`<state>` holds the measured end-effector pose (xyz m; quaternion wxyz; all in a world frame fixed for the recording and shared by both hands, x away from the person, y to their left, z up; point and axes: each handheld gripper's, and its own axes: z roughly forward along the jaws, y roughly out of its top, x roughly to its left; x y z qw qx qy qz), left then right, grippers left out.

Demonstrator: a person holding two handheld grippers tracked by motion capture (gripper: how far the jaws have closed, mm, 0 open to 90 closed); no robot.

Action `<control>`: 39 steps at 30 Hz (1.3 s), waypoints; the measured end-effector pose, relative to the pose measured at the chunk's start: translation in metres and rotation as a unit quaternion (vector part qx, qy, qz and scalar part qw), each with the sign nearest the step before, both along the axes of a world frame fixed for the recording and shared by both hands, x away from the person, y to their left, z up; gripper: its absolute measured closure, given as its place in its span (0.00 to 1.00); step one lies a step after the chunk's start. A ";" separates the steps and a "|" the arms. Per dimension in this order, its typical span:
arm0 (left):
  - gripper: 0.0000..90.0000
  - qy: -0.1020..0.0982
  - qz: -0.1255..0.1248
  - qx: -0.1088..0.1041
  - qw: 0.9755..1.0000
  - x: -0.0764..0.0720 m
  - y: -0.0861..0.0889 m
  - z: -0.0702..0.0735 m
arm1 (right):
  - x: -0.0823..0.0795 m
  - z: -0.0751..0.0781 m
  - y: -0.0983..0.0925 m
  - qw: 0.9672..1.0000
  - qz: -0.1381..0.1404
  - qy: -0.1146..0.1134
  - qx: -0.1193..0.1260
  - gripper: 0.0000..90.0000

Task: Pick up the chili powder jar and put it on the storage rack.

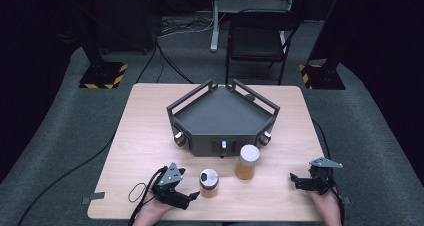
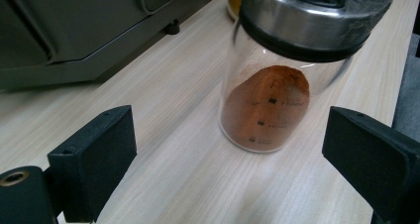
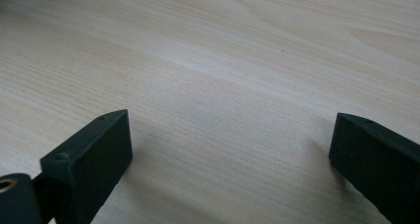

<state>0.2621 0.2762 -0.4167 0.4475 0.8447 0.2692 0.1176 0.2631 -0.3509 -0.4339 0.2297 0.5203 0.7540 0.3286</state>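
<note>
We are holding the left gripper (image 1: 192, 195) just beside the small jar (image 1: 209, 182) of reddish powder, jaws standing wide apart and gripping nothing. In the left gripper view the jar (image 2: 277, 85) is standing upright on the table (image 2: 163, 115) ahead of the jaws, between them but clear of both. A taller jar (image 1: 247, 161) is standing near the dark tray (image 1: 223, 117). We are resting the right gripper (image 1: 295, 180) well apart, jaws spread wide over bare wood.
</note>
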 end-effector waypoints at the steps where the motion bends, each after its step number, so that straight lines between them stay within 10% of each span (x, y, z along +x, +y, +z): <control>1: 0.07 -0.002 0.000 0.000 1.000 -0.001 -0.001 0.000 | 0.000 0.000 0.000 1.000 0.000 0.000 0.000 0.02; 39: 0.19 -0.018 -0.009 -0.041 0.999 0.004 -0.045 -0.030 | 0.000 0.000 0.000 1.000 0.003 0.000 -0.001 0.02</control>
